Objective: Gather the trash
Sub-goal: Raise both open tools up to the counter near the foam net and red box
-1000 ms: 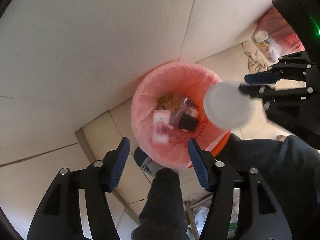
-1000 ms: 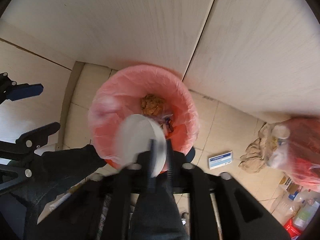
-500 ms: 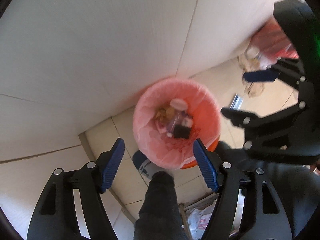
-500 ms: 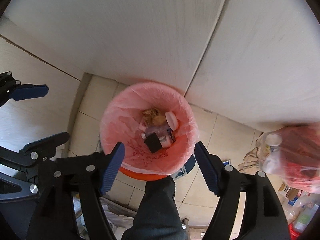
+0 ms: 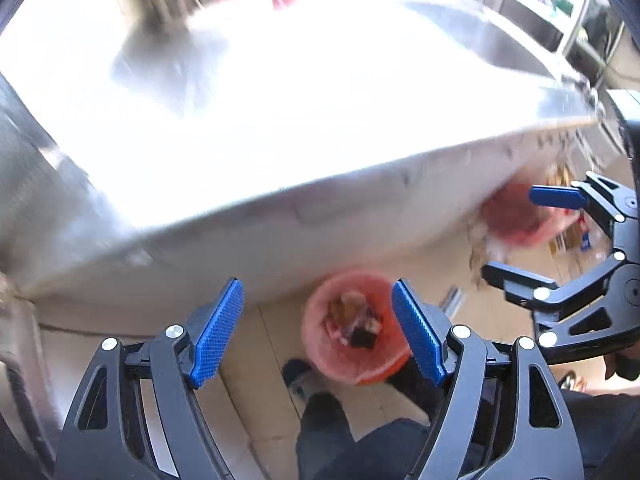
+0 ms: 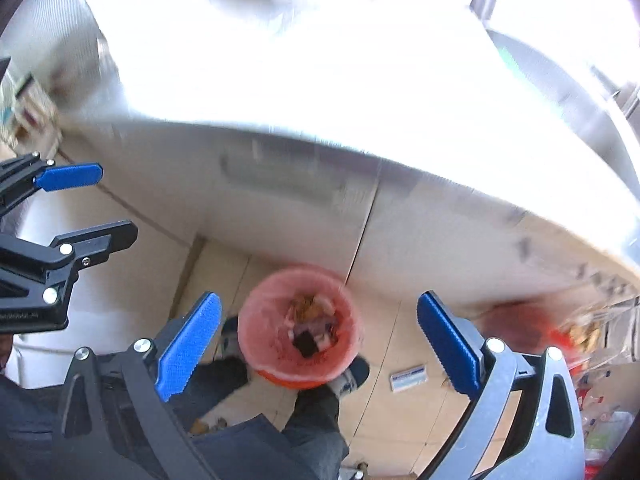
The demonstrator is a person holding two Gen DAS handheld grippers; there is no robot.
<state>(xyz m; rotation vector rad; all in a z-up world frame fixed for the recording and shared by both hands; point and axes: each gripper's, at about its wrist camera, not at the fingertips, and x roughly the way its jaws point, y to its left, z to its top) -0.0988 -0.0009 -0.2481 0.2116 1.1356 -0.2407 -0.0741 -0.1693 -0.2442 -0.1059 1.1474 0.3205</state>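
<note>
The orange bin with its pink liner (image 5: 320, 352) (image 6: 264, 328) stands on the floor far below both grippers. It holds mixed trash, including a black item (image 6: 306, 342) and food scraps. My left gripper (image 5: 317, 285) points steeply down, its jaws opening with nothing between the blue pads. My right gripper (image 6: 320, 296) hangs beside it, its jaws also opening, very wide and with nothing in them. Each shows in the other's view: the right gripper (image 5: 509, 232) at the right edge, the left gripper (image 6: 118, 202) at the left edge.
A bright, blurred countertop (image 5: 280, 100) (image 6: 320, 60) fills the upper half above pale cabinet fronts (image 6: 280, 208). A person's dark trouser legs (image 6: 316, 424) and shoes stand by the bin. A red bag (image 6: 520, 320) and a small blue-and-white box (image 6: 408, 378) lie on the tiles at right.
Both grippers rose well above the bin, bringing the countertop into view. The right gripper let go of a round white lid, which fell into the bin, and opened wide. The left widened slightly.
</note>
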